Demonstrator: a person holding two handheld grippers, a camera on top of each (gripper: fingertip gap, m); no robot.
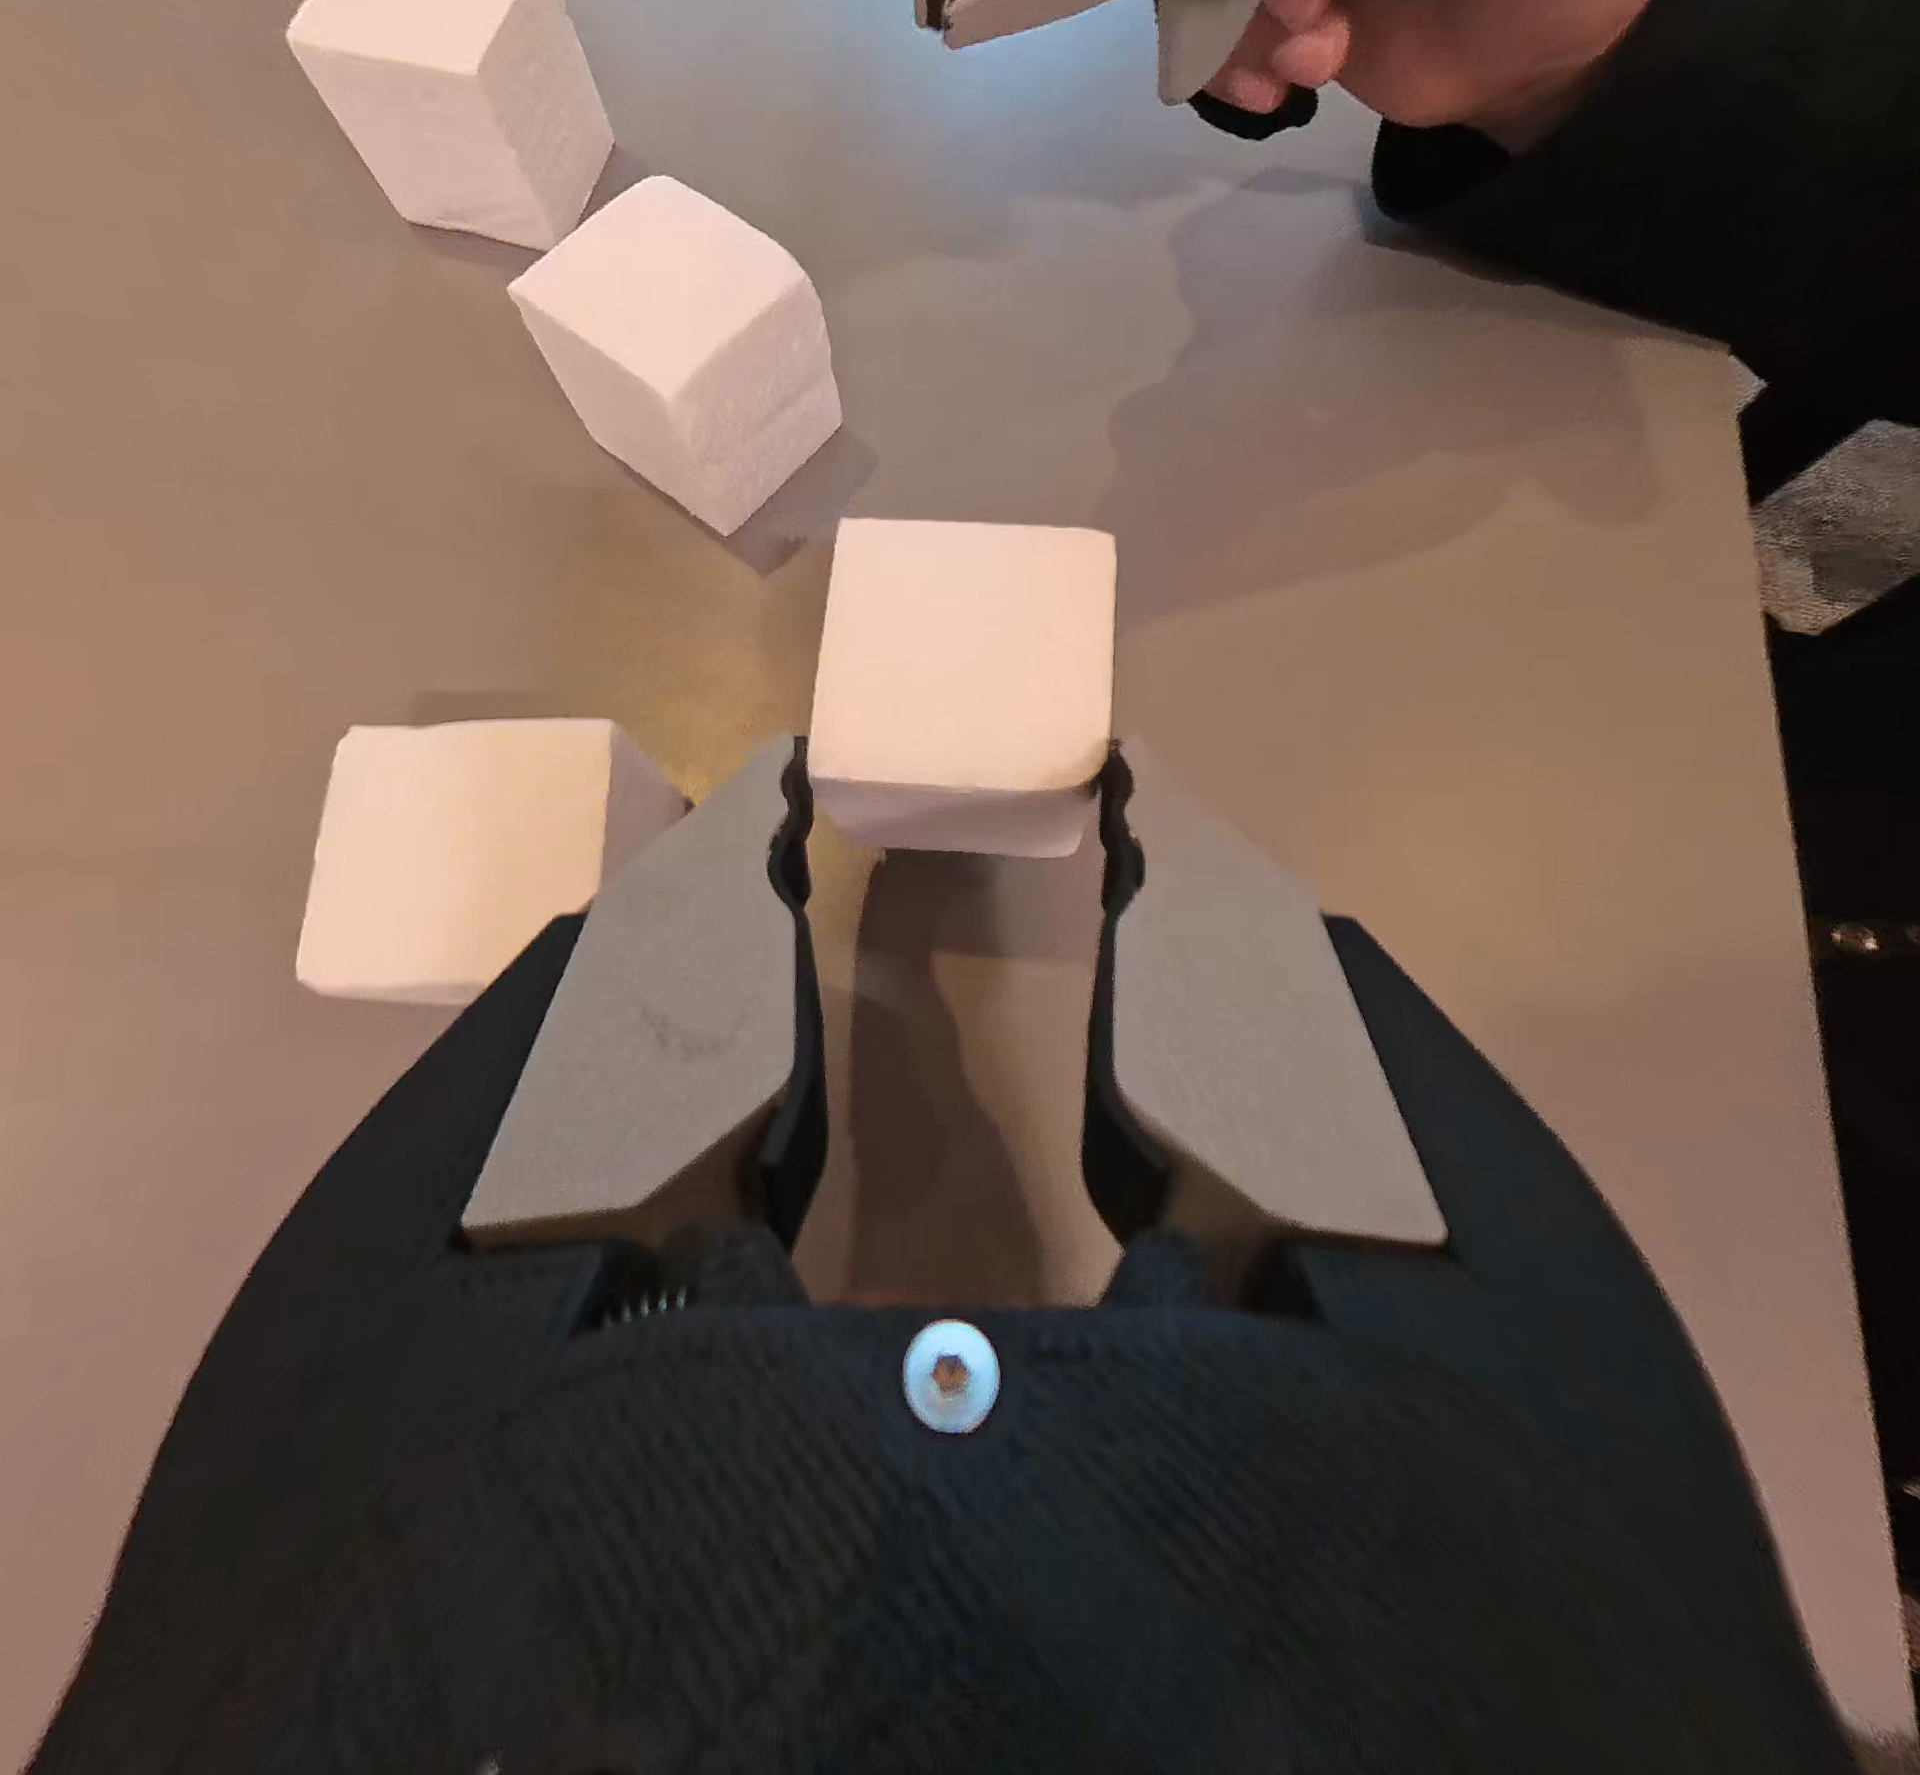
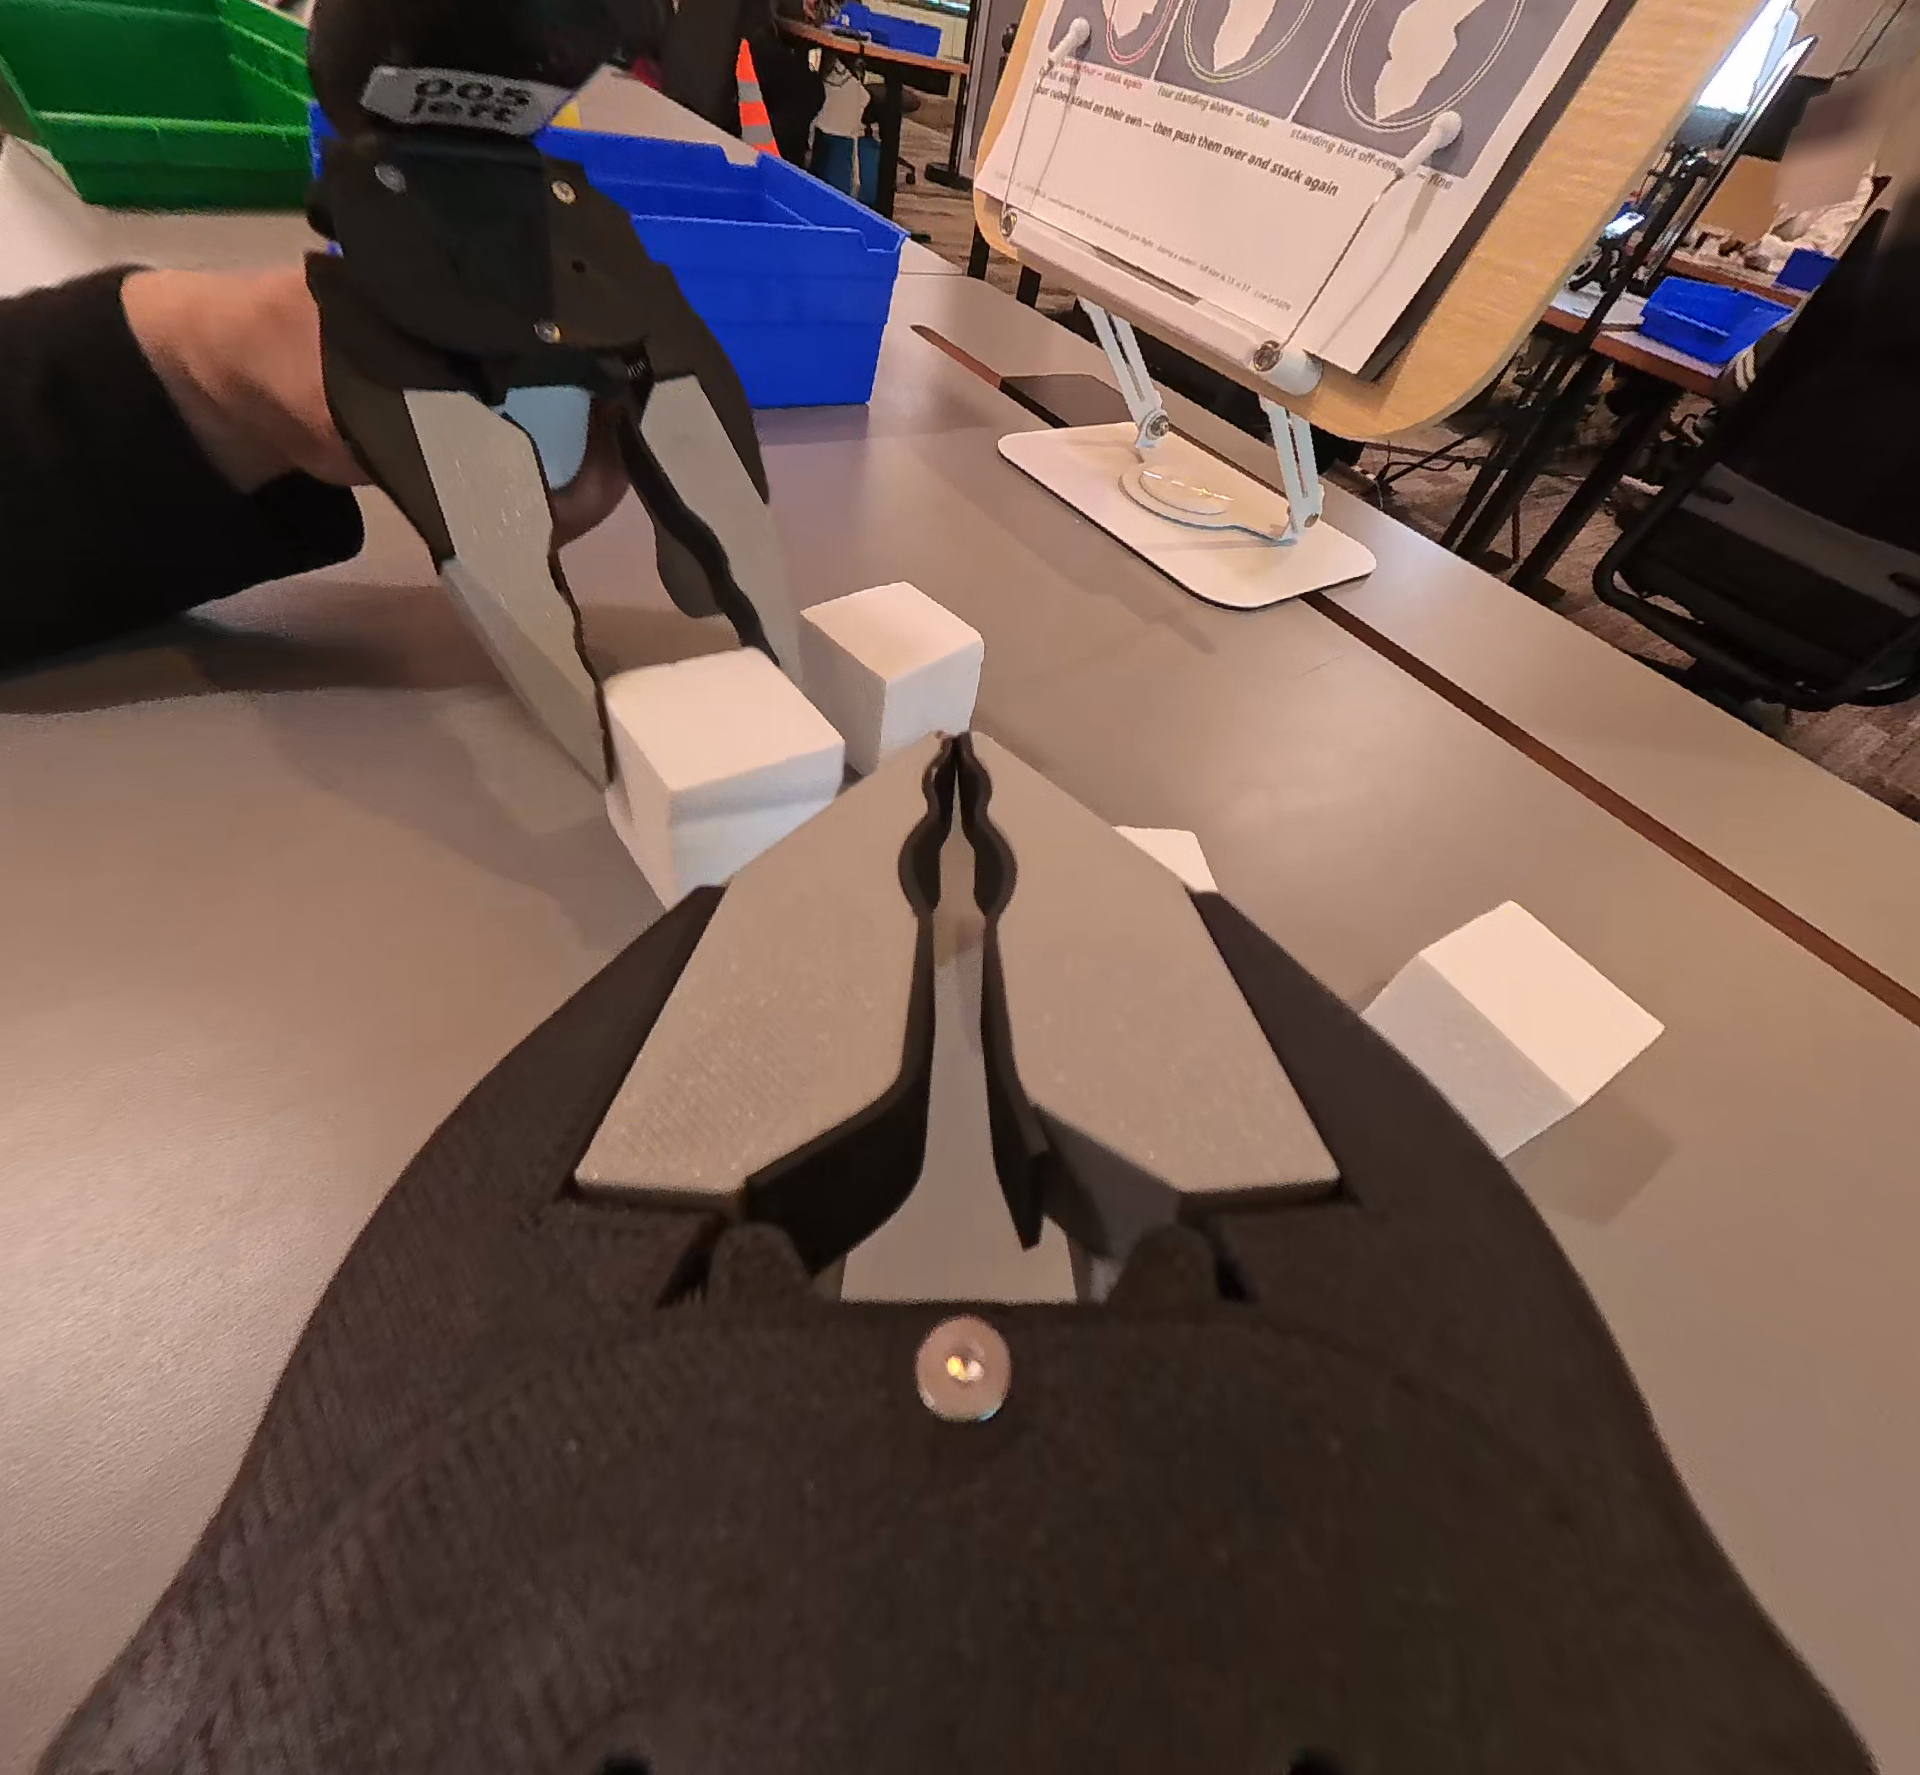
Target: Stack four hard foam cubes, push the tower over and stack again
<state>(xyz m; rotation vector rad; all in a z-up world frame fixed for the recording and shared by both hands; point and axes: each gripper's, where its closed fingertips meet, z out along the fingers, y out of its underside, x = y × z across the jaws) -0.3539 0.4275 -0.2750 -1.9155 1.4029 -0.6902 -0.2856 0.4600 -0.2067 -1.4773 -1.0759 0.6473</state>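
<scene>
My left claw [image 1: 954,795] pinches a white foam cube [image 1: 961,655] by its two side faces, seemingly just clear of the worktop [image 1: 1351,790], near its right edge. A second cube [image 1: 457,858] sits just left of it, the nearest base for stacking, I judge. Two more cubes lie farther off. My right claw [image 2: 956,749] hovers pressed together, empty.

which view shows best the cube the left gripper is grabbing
The left wrist view: the cube sits dead centre between the left gripper fingers, top face fully visible. In the right wrist view the same cube is farther off, its lower part hidden by the right gripper.
</scene>
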